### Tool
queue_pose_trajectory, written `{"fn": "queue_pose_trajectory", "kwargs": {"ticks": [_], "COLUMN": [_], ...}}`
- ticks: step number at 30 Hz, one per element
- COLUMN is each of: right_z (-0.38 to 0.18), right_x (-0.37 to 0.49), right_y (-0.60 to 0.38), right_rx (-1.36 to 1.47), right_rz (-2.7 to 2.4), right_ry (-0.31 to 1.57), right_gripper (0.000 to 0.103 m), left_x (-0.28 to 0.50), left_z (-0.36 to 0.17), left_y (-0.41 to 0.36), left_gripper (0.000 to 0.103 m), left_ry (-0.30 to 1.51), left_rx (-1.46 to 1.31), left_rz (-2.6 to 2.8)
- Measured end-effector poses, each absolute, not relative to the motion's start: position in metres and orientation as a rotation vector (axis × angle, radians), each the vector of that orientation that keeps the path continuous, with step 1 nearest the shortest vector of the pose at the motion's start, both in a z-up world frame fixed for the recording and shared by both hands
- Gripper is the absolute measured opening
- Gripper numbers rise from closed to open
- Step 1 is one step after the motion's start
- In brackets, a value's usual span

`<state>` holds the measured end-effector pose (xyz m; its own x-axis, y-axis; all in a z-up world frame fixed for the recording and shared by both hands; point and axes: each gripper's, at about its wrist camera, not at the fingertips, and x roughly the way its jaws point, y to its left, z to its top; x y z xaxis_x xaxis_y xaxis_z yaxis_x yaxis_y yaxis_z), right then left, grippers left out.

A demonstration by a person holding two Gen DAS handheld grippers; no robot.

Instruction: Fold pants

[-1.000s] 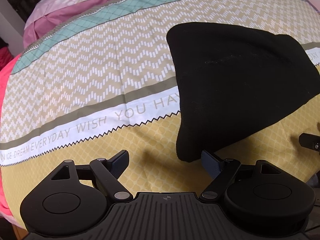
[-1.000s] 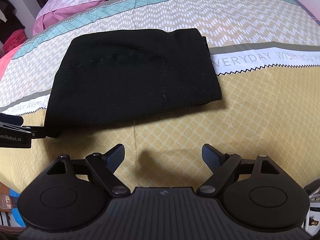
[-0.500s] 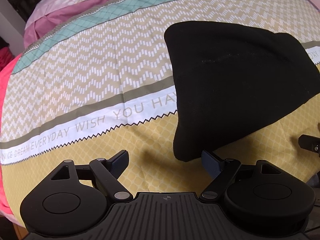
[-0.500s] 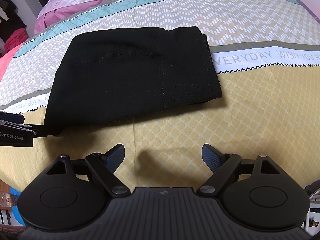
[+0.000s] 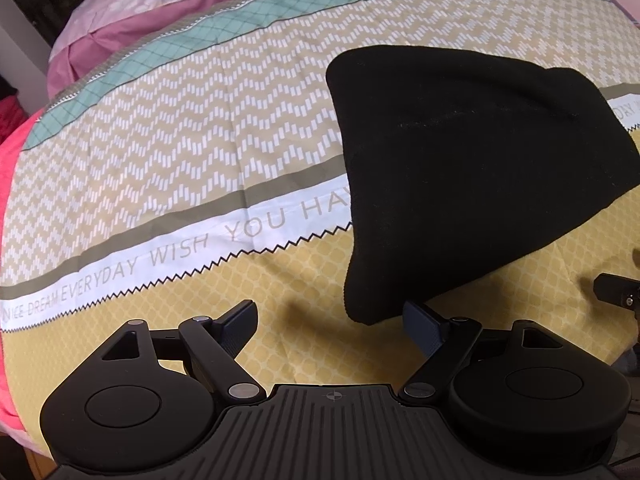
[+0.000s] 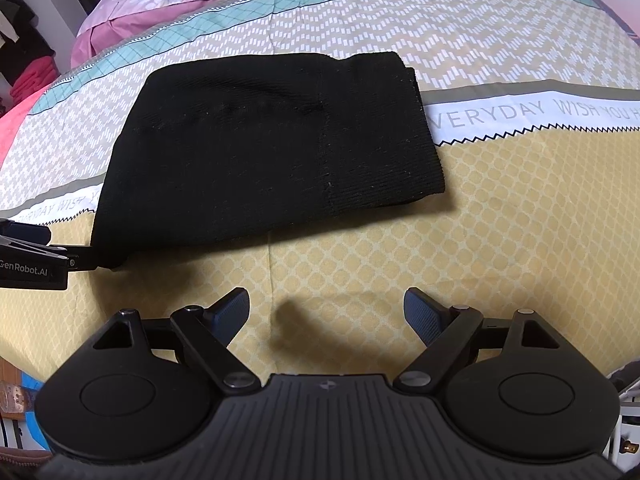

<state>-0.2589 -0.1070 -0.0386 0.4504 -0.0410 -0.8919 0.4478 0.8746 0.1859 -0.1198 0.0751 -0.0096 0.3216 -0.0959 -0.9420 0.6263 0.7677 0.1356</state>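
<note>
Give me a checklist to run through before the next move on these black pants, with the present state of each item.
1. Left gripper open and empty: ok, its fingers stand wide apart.
2. Right gripper open and empty: ok, wide apart over bare bedspread.
3. Pants folded into a compact bundle: ok, they lie as one flat block.
4. Left gripper close to the pants: ok, the near corner lies between its fingers; whether they touch, cannot tell.
5. Folded layers lined up at the ribbed end: cannot tell, the black cloth hides the edges.
6. Pants lying fully on the bedspread: ok.
</note>
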Motion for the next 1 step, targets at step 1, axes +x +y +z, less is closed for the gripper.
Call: {"fn": "queue_pose_trajectory", "kwargs": {"ticks": [1], "right_z": [-0.039], "right_x": [-0.2587], "right_y": [-0.1073], "right_rx": [0.43], "right_rz": [-0.311], "right_ry": [1.069], "right_gripper": [0.087], "left_x": [-0.1198], "left_z": [-0.0097], "left_y": [0.0751], "left_gripper": [0.103], "left_ry": [1.159], "left_rx": [0.535], "left_rz": [-0.509]}}
